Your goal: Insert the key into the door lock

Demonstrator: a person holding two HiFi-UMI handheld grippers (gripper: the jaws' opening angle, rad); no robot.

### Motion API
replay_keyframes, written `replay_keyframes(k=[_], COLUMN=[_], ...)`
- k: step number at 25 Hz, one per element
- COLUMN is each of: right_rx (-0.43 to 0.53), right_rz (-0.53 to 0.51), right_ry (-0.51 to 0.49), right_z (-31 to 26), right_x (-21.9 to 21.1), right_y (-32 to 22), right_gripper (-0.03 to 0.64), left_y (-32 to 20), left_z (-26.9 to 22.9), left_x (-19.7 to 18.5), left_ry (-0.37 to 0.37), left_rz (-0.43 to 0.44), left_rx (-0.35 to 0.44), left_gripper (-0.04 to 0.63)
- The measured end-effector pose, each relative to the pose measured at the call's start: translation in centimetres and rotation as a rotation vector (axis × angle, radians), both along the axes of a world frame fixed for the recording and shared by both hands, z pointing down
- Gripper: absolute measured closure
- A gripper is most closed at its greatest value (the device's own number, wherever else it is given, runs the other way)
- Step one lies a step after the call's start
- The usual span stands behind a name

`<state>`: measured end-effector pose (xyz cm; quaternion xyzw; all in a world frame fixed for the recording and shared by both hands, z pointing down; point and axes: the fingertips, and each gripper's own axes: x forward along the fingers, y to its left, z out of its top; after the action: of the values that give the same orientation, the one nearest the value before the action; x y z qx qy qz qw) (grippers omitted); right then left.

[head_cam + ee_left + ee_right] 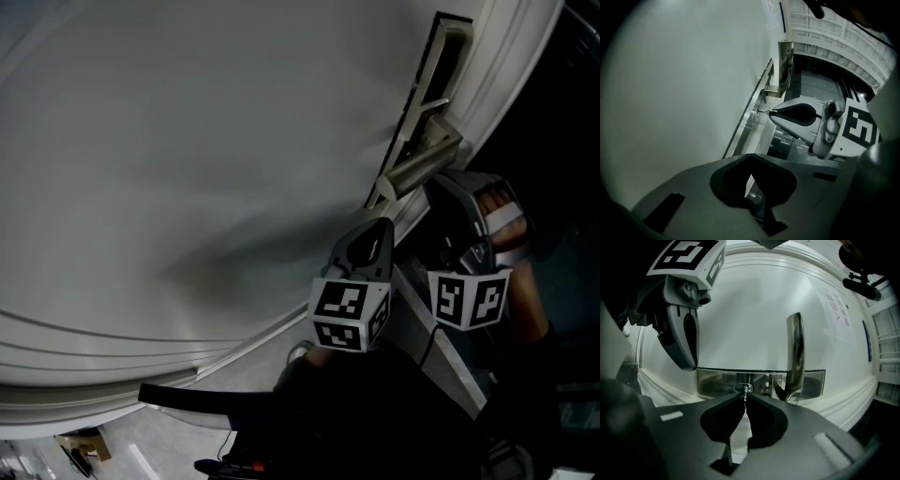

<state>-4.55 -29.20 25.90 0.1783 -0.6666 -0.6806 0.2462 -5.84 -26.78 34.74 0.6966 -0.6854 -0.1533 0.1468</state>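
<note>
The right gripper [745, 398] is clenched on the key [746, 394], a thin metal piece pinched between its jaw tips. The key points straight at the door [750, 319], and its tip sits at the keyhole [743, 388], a small oval ring in the lock plate [717, 383]. How deep it goes I cannot tell. In the left gripper view the key shows as a short pin reaching from the right gripper's closed tips to the plate.

The plate is a shiny metal strip set across the white door. The handle [795, 352], a polished lever, stands out from the plate just right of the keyhole in the right gripper view.

The left gripper [750, 158] has its jaw tips pressed together with nothing between them; only a narrow slit behind the tips shows a bit of the door's edge. In the right gripper view it hangs at upper left, its tip just above the plate's left end, close to the door and apart from the key. In the head view the two grippers sit side by side below the handle, left one nearer the door panel, right one by the door's edge.

A sheet of paper [839, 310] with red marks is stuck on the door, far right of the handle.
</note>
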Motion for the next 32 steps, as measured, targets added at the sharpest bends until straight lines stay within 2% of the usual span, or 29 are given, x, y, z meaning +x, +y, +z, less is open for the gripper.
replay_keyframes(k=[32], right_rx=[-0.003], right_rz=[0.006], right_ry=[-0.009], right_z=[-0.05], right_x=[-0.04], right_y=[0.0], right_gripper=[0.603], left_y=[0.01], left_z=[-0.1], left_x=[0.08], left_ry=[-0.002], left_rz=[0.016], left_rx=[0.0], left_gripper=[0.595])
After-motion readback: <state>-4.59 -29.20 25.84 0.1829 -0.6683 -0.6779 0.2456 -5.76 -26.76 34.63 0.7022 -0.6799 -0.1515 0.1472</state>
